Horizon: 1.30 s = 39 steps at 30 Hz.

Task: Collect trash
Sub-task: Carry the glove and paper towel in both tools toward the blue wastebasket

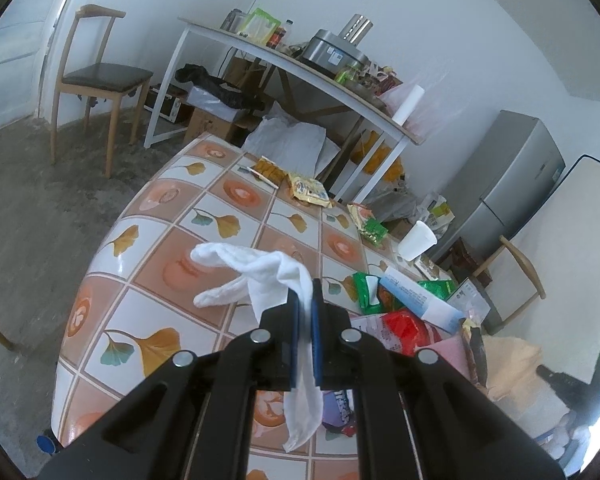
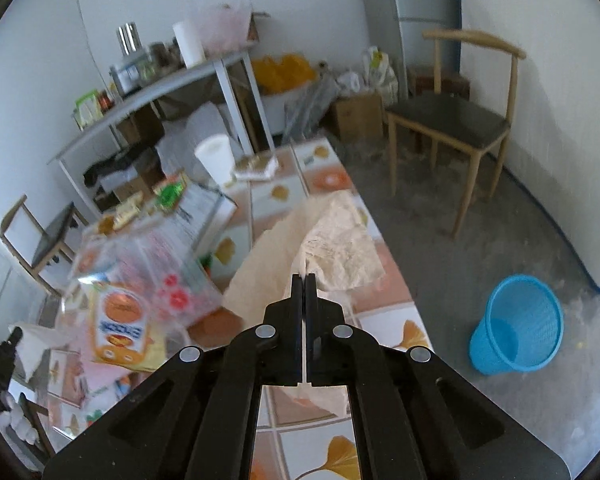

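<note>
My left gripper (image 1: 305,292) is shut on a white tissue (image 1: 256,276). The tissue fans out ahead of the fingers and a strip of it hangs down behind them, above the tiled table (image 1: 204,216). My right gripper (image 2: 304,278) is shut on a crumpled beige paper sheet (image 2: 332,240), held up off the same table (image 2: 332,180). Snack wrappers lie on the table: yellow ones (image 1: 306,190) at the far edge, green and red ones (image 1: 396,304) to the right, and an orange packet in clear plastic (image 2: 120,320). A blue wastebasket (image 2: 518,326) stands on the floor, right of the table.
A white paper cup (image 1: 416,240) stands near the table's right edge. A wooden chair (image 2: 452,120) stands beyond the basket, another chair (image 1: 96,76) at the far left. A cluttered white desk (image 1: 300,68) and a grey fridge (image 1: 512,176) line the wall.
</note>
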### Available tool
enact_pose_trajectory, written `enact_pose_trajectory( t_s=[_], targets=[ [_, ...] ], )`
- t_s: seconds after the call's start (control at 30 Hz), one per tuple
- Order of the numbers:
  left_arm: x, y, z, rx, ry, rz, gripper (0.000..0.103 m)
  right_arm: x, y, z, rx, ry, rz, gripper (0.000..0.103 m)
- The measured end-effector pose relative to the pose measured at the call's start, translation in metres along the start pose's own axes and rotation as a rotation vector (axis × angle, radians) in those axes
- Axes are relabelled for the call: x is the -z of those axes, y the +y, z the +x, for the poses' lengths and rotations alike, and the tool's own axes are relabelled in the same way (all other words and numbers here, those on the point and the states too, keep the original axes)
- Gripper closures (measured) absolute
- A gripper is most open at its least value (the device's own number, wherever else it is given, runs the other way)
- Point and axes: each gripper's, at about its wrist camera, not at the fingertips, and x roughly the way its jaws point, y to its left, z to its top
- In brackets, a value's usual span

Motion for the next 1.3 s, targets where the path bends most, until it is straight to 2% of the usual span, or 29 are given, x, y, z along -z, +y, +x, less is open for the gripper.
enact_pose_trajectory(
  t_s=[0.13,0.43,1.03,1.3],
  targets=[
    [-0.002,-0.003,-0.003,0.001,-0.012,0.008,0.098,-0.008,0.004,-0.019,-0.006,-0.068,-0.011,0.103],
    [-0.014,-0.013,-0.021,0.023,-0.086,0.027,0.098,-0.023,0.021,-0.050,0.068,-0.207,-0.097,0.103],
    [-0.036,-0.050,-0.047,0.105,-0.172,0.096,0.098,-0.028,0.020,-0.063,0.095,-0.276,-0.083,0.103],
    [-0.042,-0.088,-0.058,0.152,-0.191,0.156,0.098,-0.026,0.003,-0.069,0.087,-0.298,-0.043,0.103]
  ],
)
